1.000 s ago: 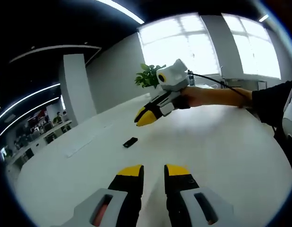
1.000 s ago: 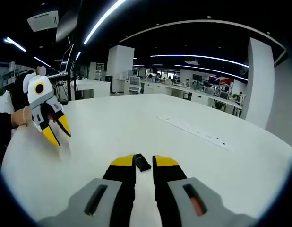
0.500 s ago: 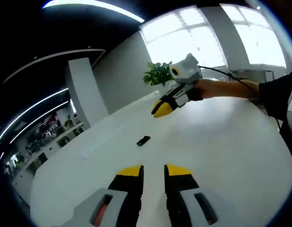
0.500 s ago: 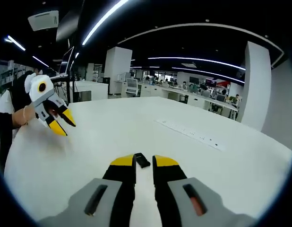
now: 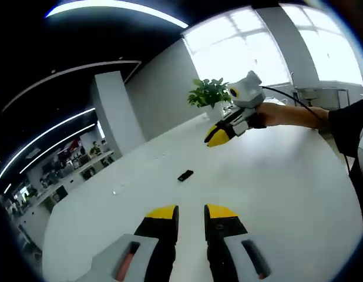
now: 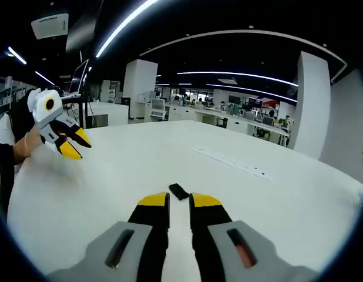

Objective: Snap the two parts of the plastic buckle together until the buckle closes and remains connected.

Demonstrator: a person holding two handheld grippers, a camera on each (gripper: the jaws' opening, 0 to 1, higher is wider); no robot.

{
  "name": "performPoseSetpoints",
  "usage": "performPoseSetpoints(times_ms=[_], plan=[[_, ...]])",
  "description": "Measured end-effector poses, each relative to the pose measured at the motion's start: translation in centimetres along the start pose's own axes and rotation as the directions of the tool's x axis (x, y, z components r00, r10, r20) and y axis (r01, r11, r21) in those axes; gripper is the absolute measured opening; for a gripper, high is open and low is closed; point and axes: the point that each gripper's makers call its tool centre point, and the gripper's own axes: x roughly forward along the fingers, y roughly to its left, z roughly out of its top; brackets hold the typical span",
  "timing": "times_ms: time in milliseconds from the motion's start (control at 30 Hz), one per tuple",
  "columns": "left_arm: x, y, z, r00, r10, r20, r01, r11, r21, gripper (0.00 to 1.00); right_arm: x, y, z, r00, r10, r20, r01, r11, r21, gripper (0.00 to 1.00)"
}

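White table [image 6: 275, 194] carries one small black buckle [image 6: 179, 191], lying flat just past the tips of the right hand-held gripper [image 6: 179, 201], whose yellow-tipped jaws stand a narrow gap apart with nothing between them. From the left gripper view the buckle [image 5: 185, 175] sits well ahead of the left hand-held gripper [image 5: 191, 211], also slightly parted and holding nothing. Whether the buckle's two parts are joined is too small to tell. A potted plant [image 5: 209, 93] stands at the table's far end by the windows.
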Motion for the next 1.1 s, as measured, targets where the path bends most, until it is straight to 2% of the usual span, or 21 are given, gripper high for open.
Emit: performPoseSetpoints(times_ms=[200,367,467,600,833,933,1100], plan=[[-1.5,0.5,0.5,0.999,0.036,0.03,-0.034,0.998,-0.052,0.17,-0.4,1.2,0.0,1.0,0.021,0.008,-0.021,1.0,0.013,0.13],[-2.9,-0.1,1.2,0.997,0.034,0.064,-0.029,0.996,-0.084,0.17,-1.2,1.4,0.0,1.0,-0.001,-0.002,0.001,1.0,-0.018,0.13],[-3.7,-0.3,1.7,0.995,0.042,0.092,-0.032,0.994,-0.105,0.17,-2.0,1.7,-0.1,1.0,-0.004,0.001,0.004,1.0,0.022,0.13],[-4.4,-1.2,2.0,0.992,0.028,0.12,-0.015,0.994,-0.108,0.17,-2.9,2.3,0.1,1.0,-0.005,0.013,0.005,1.0,0.025,0.13],[-5.3,-2.1,2.2,0.99,0.048,0.13,-0.037,0.995,-0.089,0.17,-4.8,2.6,-0.1,0.999,-0.035,0.01,0.035,0.999,0.021,0.13],[-5.8,-2.3,2.0,0.991,0.068,0.112,-0.059,0.995,-0.079,0.17,-5.5,2.9,-0.4,0.999,-0.041,-0.002,0.041,0.998,0.041,0.14],[-6.9,-2.8,1.8,0.991,0.089,0.097,-0.083,0.994,-0.066,0.17,-6.7,3.9,-0.3,0.999,-0.045,0.02,0.044,0.998,0.048,0.14]])
